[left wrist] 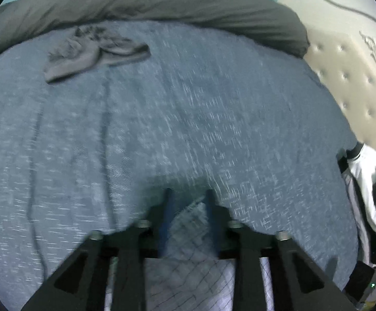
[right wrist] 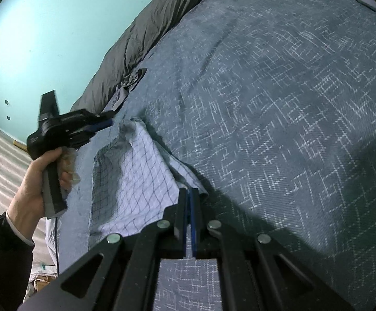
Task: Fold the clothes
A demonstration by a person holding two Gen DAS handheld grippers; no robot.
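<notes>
While the left wrist view is blurring, these points are showing:
Checked cloth (right wrist: 136,171): lying rumpled on the blue bedspread (right wrist: 291,103) at the bed's near edge, one end rising in a peak.
Right hand-held gripper (right wrist: 189,194): clenching its fingers on the cloth's near corner.
Left hand-held gripper (left wrist: 188,194): standing released, fingers apart, the checked cloth (left wrist: 188,233) lying under and between them; whether the pads are touching it cannot be told.
Left hand (right wrist: 40,181): gripping the handle, beside the cloth's far side.
Grey garment (left wrist: 94,51): lying crumpled, well apart, by the dark duvet (left wrist: 162,0).
</notes>
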